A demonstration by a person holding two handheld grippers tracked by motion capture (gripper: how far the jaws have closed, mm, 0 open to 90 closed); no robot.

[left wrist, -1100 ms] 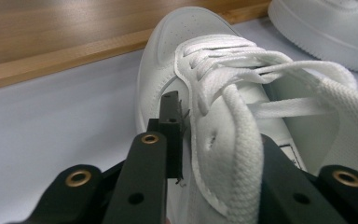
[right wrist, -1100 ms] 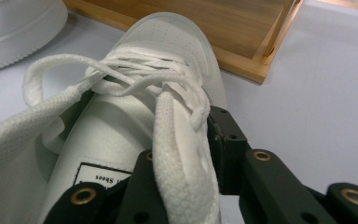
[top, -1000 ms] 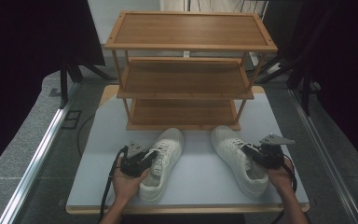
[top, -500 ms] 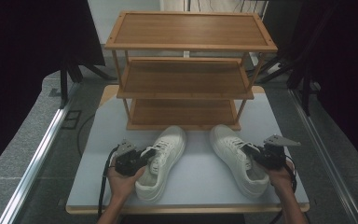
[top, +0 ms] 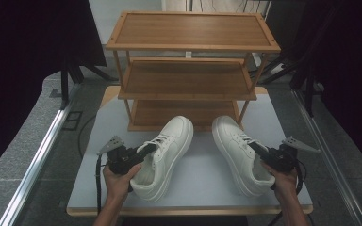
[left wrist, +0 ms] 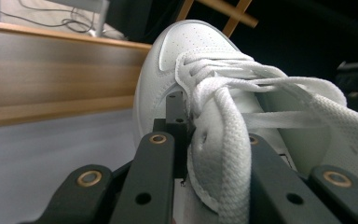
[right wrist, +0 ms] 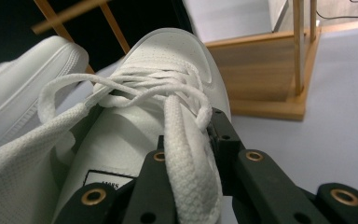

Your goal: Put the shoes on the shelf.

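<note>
The left hand-held gripper (top: 147, 151) pinches the collar edge of the left shoe (top: 166, 155); against a second ago that shoe has swung, heel lifted toward the person's left and toe (top: 181, 127) angled in toward the rack. This looks like the start of carrying it to a shelf. The right hand-held gripper (top: 259, 149) pinches the collar of the right shoe (top: 238, 153), which lies as before on the surface (top: 202, 181). Both shoes run lengthwise away from the person, toes toward the bottom shelf (top: 184, 113) of the wooden rack (top: 188, 47), the left leaning right, the right leaning left.
</note>
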